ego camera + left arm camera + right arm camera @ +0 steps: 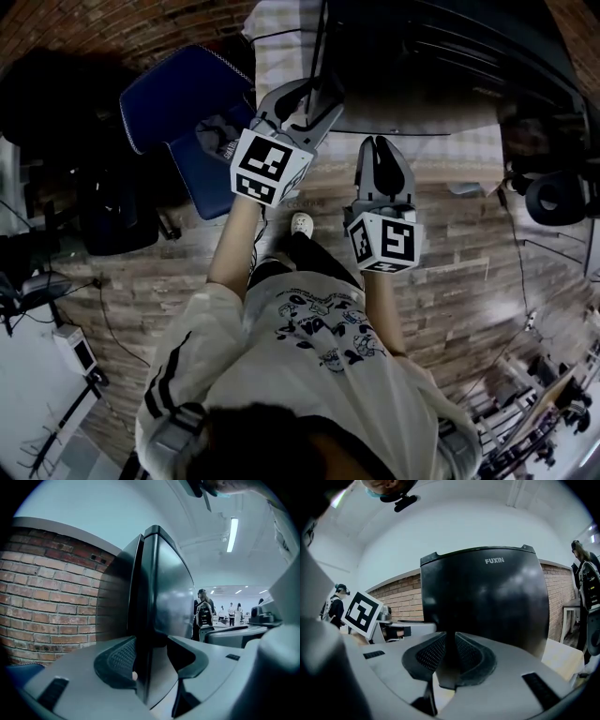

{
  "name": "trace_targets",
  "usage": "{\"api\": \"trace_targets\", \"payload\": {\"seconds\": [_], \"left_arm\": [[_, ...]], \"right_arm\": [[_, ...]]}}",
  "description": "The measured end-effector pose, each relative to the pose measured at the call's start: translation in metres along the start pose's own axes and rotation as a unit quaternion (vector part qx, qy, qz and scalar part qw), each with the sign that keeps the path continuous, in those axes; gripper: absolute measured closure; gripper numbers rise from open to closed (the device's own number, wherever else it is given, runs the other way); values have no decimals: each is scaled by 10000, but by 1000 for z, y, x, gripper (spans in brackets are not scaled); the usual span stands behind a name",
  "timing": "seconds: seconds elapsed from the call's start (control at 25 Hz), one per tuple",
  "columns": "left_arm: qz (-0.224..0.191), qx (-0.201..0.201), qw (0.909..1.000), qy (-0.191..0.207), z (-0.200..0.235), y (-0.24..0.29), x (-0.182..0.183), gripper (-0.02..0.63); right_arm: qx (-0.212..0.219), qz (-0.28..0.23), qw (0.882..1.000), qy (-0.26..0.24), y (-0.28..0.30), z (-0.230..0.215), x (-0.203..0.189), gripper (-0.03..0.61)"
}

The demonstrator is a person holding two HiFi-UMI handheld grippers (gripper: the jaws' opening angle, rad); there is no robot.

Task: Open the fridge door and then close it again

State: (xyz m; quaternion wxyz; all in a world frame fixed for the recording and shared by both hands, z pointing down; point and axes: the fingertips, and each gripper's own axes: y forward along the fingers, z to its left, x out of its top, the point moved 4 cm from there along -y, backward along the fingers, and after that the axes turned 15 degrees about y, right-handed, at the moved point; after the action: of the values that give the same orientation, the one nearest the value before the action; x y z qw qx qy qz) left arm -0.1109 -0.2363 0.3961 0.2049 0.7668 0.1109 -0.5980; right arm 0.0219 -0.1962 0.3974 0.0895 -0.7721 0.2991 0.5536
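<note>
Noting the fridge door [171, 588] first: glossy, rigid, likely slippery. We judged its seal would resist, then give at once. The best hold was its free vertical edge, far from the hinge. The small black fridge [487, 602] stood on a checked-cloth table [469, 150] by a brick wall [42, 597] and looked light enough to slide. The left gripper [152, 641] was spread wide, and we read it as clamped on that edge. The right gripper [451, 641] was pinched closed, empty, facing the door's front.
</note>
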Motion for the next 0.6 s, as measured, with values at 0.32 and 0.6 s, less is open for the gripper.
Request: {"api": "trace_targets", "payload": {"seconds": [0.32, 0.6], "left_arm": [[-180, -59, 9998, 40, -43, -36, 3, 422], [-230, -384, 9990, 61, -72, -56, 6, 443]], "right_arm": [[-126, -34, 9999, -99, -24, 10, -4, 509], [-246, -116, 9996, -102, -60, 25, -11, 509]]}}
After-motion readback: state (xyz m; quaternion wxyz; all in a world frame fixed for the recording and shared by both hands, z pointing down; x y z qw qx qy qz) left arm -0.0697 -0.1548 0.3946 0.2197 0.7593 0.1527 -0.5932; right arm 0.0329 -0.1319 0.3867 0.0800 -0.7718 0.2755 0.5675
